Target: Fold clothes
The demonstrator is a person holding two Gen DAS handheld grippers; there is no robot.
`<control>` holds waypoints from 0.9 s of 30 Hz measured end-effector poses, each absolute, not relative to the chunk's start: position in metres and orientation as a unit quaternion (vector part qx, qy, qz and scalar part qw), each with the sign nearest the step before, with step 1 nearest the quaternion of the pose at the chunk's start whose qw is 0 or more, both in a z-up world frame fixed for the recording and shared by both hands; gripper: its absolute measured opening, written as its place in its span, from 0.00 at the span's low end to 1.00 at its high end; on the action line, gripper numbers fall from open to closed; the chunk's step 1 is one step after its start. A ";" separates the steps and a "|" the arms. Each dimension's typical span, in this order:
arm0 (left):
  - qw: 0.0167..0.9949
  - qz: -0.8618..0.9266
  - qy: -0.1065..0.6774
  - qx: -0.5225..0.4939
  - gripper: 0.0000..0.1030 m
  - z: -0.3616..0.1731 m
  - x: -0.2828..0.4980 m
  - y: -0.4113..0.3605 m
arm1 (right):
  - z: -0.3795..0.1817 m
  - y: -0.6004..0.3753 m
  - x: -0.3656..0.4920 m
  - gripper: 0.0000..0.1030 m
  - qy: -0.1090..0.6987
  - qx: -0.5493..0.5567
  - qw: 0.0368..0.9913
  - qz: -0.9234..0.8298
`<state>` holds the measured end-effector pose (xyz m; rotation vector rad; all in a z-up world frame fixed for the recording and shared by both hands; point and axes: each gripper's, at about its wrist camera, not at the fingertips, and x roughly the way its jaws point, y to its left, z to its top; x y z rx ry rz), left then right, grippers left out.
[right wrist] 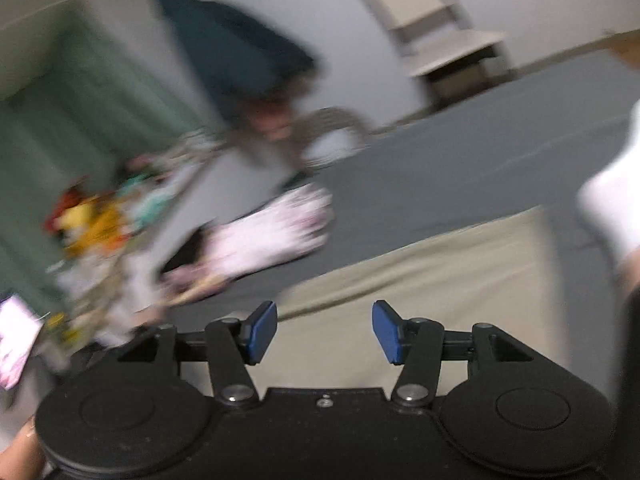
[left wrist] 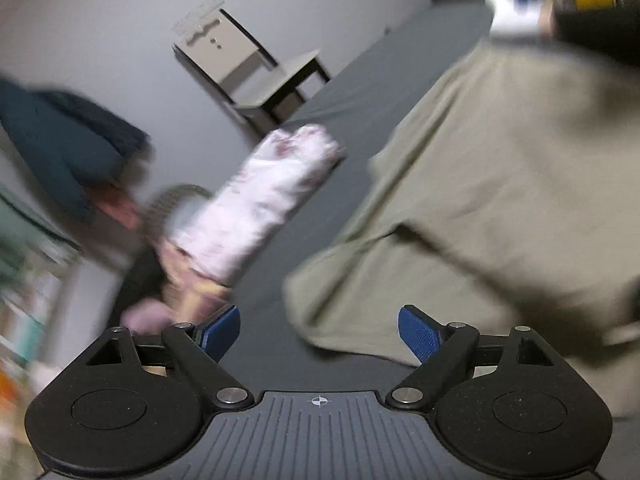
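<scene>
Grey bed sheet (left wrist: pixel 352 80) fills most of both views, stretching back to a pale wall. Both pictures are smeared with motion blur, so fine detail is lost.

Spread on that sheet lies an olive-tan garment (left wrist: pixel 500 184), the largest item on the bed. From the left wrist view it covers the right half of the scene, rumpled, with a loose edge reaching down near the tongs. From the right wrist view the same cloth (right wrist: pixel 420 280) lies flat, directly under and ahead of the tongs.

Further back on the bed sits a folded white and pink floral garment (left wrist: pixel 264 204), apart from the olive one, also seen in the right view (right wrist: pixel 272 232). A dark teal garment (right wrist: pixel 240 48) hangs against the wall. A small pale bedside table (left wrist: pixel 256 76) stands by the bed's far edge.

Left gripper (left wrist: pixel 319 330) has its blue-padded fingers spread wide and grips nothing; the olive cloth's edge lies just beyond the right-hand finger. Right gripper (right wrist: pixel 324 330) is also spread wide and empty, poised above the olive cloth.
</scene>
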<state>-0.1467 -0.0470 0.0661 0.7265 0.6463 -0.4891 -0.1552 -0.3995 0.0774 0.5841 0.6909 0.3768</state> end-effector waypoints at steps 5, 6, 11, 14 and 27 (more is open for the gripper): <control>0.872 -0.239 0.380 0.197 0.84 0.084 -0.167 -0.011 | 0.087 -0.273 -0.205 0.50 0.365 0.187 0.858 0.308; 0.878 -0.231 0.386 0.161 0.84 0.087 -0.172 0.000 | 0.086 -0.248 -0.213 0.50 0.375 0.174 0.849 0.328; 0.920 -0.167 0.351 0.049 0.84 0.105 -0.199 0.050 | 0.067 -0.139 -0.234 0.41 0.426 0.063 0.841 0.328; 0.933 -0.152 0.326 0.006 0.84 0.112 -0.220 0.075 | 0.053 -0.106 -0.232 0.33 0.451 0.036 0.836 0.312; 0.934 -0.177 0.303 -0.063 0.84 0.111 -0.261 0.111 | -0.010 -0.053 -0.233 0.24 0.457 -0.113 0.863 0.183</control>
